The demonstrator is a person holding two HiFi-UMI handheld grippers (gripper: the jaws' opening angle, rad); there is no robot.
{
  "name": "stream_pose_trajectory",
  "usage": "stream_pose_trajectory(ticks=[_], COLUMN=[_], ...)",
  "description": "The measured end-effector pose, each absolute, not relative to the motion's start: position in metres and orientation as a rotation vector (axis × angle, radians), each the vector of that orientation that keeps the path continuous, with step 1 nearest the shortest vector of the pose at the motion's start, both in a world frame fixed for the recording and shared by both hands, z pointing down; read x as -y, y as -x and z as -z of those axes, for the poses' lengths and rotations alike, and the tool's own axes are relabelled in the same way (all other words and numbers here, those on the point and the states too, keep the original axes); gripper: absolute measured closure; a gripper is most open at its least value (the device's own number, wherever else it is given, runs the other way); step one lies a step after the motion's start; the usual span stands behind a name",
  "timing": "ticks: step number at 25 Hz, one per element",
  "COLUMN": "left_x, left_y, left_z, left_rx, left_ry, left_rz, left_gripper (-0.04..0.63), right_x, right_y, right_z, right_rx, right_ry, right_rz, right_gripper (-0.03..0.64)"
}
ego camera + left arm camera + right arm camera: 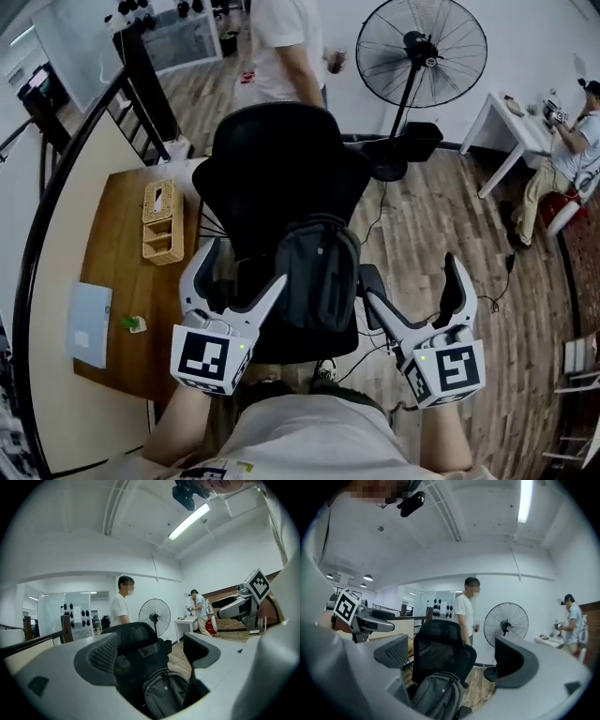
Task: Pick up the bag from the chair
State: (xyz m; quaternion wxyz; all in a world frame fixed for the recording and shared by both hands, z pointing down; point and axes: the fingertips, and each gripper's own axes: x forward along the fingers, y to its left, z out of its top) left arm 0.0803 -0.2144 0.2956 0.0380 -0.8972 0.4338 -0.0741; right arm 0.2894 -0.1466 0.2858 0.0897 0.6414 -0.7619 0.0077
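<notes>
A grey backpack (319, 277) stands upright on the seat of a black office chair (277, 164), leaning against the backrest. My left gripper (242, 272) is open just left of the bag, its inner finger close to the bag's side. My right gripper (412, 281) is open just right of the bag. In the left gripper view the backpack (166, 693) sits low between the spread jaws of the left gripper (150, 653), with the chair (136, 641) behind it. From the right gripper (454, 656), the right gripper view shows the backpack (436, 693) low and left, in front of the chair (440, 648).
A wooden table (117, 272) at the left carries a wicker organizer (161, 223) and a pale notebook (89, 323). A person (281, 47) stands behind the chair beside a floor fan (422, 52). A white table (511, 127) and a seated person are at the far right. Cables (375, 347) lie on the floor.
</notes>
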Motion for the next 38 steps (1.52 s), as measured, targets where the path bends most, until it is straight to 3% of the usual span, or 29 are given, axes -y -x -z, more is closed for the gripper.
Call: stream_pose_trajectory(ticks=[17,38], left_x=[0.208,0.287], left_y=[-0.070,-0.068], left_z=[-0.300,-0.356], left_rx=[-1.555,-1.393], left_ry=[2.627,2.776], left_rz=[0.318,0.433], left_gripper=[0.166,0.166], right_x=[0.190,0.247], right_y=[-0.291,-0.282], right_z=[-0.302,-0.356], right_rx=[2.443,2.285], right_ry=[-1.707,-1.778], right_rz=[-0.043,-0.257], right_gripper=[0.038,0.041])
